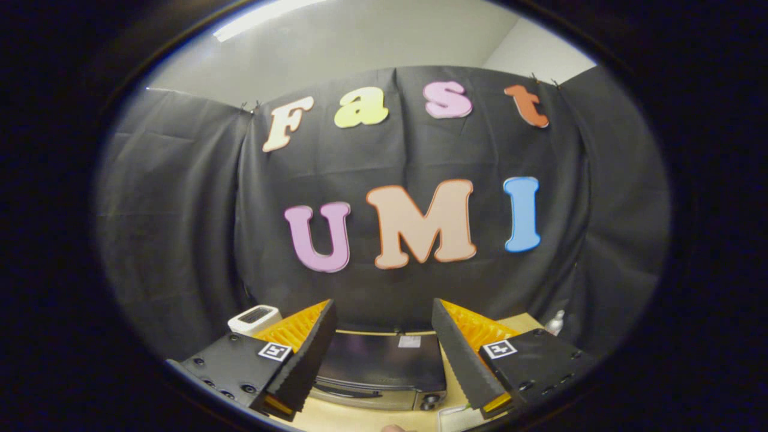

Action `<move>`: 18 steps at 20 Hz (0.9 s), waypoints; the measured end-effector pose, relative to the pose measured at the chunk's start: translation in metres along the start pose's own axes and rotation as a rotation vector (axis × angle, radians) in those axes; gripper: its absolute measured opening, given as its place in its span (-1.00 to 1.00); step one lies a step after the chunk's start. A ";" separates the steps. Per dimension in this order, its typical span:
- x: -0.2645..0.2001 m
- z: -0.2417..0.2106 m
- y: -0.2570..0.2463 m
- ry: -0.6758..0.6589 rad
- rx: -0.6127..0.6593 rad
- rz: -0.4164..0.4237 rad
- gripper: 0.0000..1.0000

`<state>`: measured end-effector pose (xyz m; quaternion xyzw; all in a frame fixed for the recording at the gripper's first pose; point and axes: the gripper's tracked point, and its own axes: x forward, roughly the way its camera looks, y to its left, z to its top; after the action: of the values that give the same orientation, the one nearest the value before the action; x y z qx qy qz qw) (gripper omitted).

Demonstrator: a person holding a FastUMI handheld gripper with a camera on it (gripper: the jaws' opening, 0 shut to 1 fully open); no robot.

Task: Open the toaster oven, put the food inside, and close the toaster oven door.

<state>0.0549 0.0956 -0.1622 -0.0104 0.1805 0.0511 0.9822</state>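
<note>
The claw [383, 354] is hovering with fingers spread wide, gripping nothing. The toaster oven [381, 369] is sitting between and beyond them, door shut, on the surface [360, 420], backing onto the booth wall.

Toaster oven [378, 369] on table [354, 417] — beyond spread gripper [380, 354] fingers, before wall.

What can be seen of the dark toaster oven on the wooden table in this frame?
The dark, glossy-topped toaster oven sits on the light wooden table, framed between the open gripper fingers and just beyond them. Its flat top reflects light and carries a small pale sticker near the back. Along the front runs a metal-looking bar handle, with a round knob at one front corner. The door looks closed. Nothing touches it except the table; the fingers stand apart on either side.
</note>
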 end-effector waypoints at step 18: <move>0.040 -0.220 0.037 0.423 -0.015 0.007 1.00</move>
<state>0.0104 0.1273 -0.3822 -0.0278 0.3825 0.0526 0.9220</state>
